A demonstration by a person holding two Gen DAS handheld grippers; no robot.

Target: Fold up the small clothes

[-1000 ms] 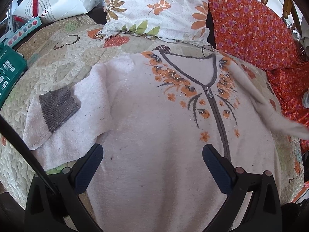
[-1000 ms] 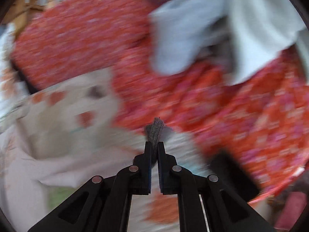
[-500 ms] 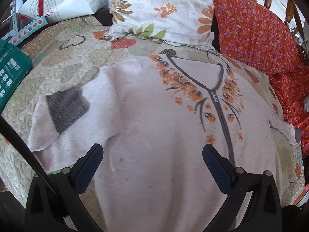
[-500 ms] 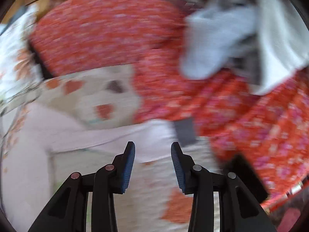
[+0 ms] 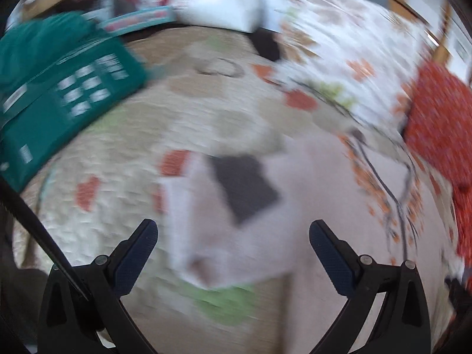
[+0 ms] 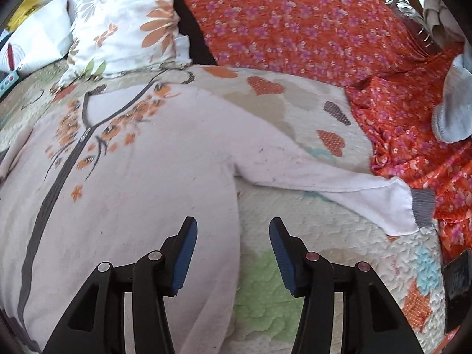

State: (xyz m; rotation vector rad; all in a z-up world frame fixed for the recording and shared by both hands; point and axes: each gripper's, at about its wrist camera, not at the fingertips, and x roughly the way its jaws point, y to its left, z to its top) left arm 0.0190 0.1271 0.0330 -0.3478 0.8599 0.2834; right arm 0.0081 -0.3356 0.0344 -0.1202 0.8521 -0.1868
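Observation:
A pale pink cardigan with orange flowers and grey trim lies front-up on a quilted bedspread. Its one sleeve stretches flat to the right, ending in a grey cuff. In the blurred left wrist view the other sleeve lies folded with its grey cuff on top. My left gripper is open and empty just above that sleeve. My right gripper is open and empty over the cardigan's right side edge.
A floral pillow and orange flowered cushions line the far side. A green box lies on the bed at the left. A grey garment lies on the orange fabric at the right. A dark phone-like object lies near the right edge.
My right gripper opened, let go of the sleeve cuff and pulled back over the cardigan's side. My left gripper swung left from the cardigan's body toward the folded left sleeve.

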